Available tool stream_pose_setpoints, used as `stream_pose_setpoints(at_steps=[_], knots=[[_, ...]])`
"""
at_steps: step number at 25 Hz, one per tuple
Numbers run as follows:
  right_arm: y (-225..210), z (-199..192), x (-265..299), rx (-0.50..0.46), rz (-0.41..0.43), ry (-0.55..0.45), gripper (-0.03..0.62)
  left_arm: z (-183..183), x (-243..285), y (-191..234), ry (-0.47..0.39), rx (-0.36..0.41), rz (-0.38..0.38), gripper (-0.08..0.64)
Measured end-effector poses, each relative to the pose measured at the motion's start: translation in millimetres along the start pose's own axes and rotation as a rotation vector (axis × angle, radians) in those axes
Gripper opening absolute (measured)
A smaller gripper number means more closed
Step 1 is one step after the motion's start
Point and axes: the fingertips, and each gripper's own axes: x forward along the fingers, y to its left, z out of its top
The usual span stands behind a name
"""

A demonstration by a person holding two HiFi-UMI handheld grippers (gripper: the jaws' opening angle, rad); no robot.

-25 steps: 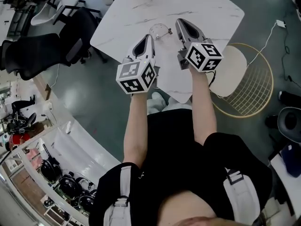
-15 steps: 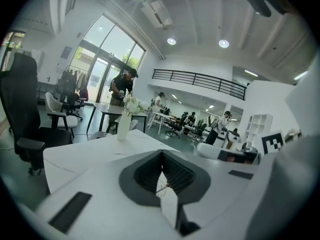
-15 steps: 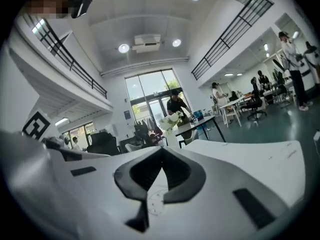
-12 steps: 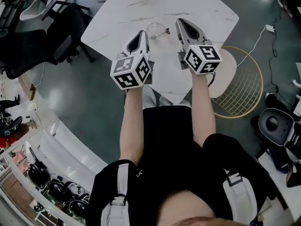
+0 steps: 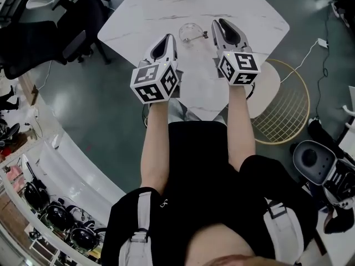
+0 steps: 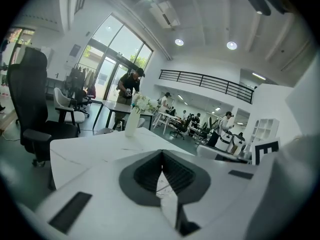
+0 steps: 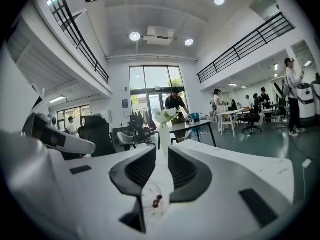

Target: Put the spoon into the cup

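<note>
The cup [image 5: 189, 32] stands well in from the tabletop [image 5: 244, 4] edges, just left of the right hand-held gripper [image 5: 219, 22], whose jaws are opening on nothing. The spoon [image 5: 201, 36] seems to lean in the cup, handle toward that gripper. The left hand-held gripper [image 5: 168, 37] is closed and empty.

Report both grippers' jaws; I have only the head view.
Observer: The right gripper has its jaws apart and opening, with nothing pressed between them.
Operator: Say what shows through that gap.
Observer: The clear glass cup, with small dark red bits at it; I can't tell what they are.
Operator: Now the left.
Observer: The left gripper has its jaws together at the tips, holding nothing.
</note>
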Motion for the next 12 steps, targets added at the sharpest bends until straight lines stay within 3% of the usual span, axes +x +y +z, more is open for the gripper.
stream_pose_setpoints(at_steps=[7, 12], knots=[[-1, -33, 11, -0.012, 0.01, 0.08, 0.14, -6, -2, 7, 0.008, -0.017, 0.016, 0.014], [0, -58, 13, -0.013, 0.002, 0.109, 0.141, -7, -4, 12, 0.01, -0.023, 0.033, 0.014]])
